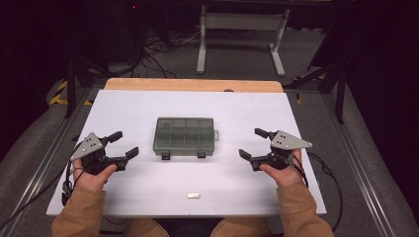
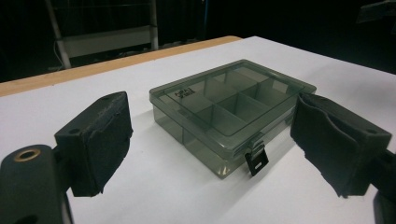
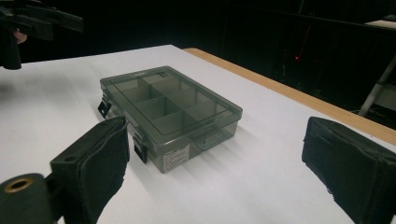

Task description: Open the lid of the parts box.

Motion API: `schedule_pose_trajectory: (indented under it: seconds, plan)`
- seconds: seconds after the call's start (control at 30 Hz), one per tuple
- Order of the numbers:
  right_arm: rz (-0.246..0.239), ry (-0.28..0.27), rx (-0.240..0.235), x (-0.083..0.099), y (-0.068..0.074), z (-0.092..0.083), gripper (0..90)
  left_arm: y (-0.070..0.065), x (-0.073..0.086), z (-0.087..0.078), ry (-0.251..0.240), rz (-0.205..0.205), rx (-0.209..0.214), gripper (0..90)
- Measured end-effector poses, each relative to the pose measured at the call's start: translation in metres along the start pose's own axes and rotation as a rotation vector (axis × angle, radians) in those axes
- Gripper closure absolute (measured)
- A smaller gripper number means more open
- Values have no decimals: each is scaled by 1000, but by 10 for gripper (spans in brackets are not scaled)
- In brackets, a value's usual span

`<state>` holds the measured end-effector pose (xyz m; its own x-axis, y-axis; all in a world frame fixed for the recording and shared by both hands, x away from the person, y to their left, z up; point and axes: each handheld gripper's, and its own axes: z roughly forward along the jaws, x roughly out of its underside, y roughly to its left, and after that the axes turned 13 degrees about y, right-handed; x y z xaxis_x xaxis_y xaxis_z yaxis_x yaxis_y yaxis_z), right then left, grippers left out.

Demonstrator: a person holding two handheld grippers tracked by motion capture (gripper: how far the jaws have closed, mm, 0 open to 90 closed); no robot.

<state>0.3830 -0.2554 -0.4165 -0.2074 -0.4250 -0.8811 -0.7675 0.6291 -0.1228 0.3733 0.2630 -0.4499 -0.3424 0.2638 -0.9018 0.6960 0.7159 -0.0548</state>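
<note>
A smoky clear plastic compartment box [image 1: 184,136] with its lid down lies in the middle of the white table [image 1: 148,106], two black latches on its near side. My left gripper [image 1: 123,144] rests open to the left of the box, nothing between its jaws. My right gripper [image 1: 253,143] is open to the right of the box, also holding nothing. In the left gripper view the box [image 2: 231,107] sits ahead between the black pads [image 2: 100,140]. The right gripper view shows the box [image 3: 170,109] ahead and left, its dividers visible through the lid.
A small white rectangular piece [image 1: 193,196] lies near the table's front edge. A wooden strip [image 1: 192,85] runs along the far edge. Beyond it stand a white frame [image 1: 242,29] and floor cables. The other gripper [image 3: 28,23] shows at the top left of the right gripper view.
</note>
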Motion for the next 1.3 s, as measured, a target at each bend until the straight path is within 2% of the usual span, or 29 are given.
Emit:
schedule_pose_trajectory:
  seconds: [0.3,0.47,0.5,0.53,0.57,0.73,0.77,0.87,0.97,1.13,1.17,1.3]
  plan:
    - [-5,8,-6,-2,2,3,85,0,-2,1,7,7,-6,133]
    - [-16,29,-7,-6,4,8,87,2,-10,1,43,35,-1,131]
    - [-20,41,-10,-8,5,12,88,2,-13,3,71,54,-1,131]
    - [-20,41,-10,-8,5,12,88,2,-13,3,71,54,-1,132]
    - [-20,50,-19,-11,6,16,90,2,-16,6,92,63,0,133]
    - [-24,61,-40,-16,8,23,94,5,-22,11,114,41,27,138]
    - [-29,67,-46,-19,8,27,94,6,-23,13,128,33,41,137]
    - [-34,78,-52,-22,9,31,92,9,-27,18,128,7,83,141]
    - [-39,100,-76,-28,10,41,94,11,-30,23,132,-1,98,148]
    - [-40,125,-105,-33,11,53,98,12,-33,29,163,16,93,156]
    - [-39,130,-110,-34,11,55,99,13,-35,32,180,31,94,159]
    - [-41,143,-120,-37,11,60,116,15,-40,36,186,44,99,159]
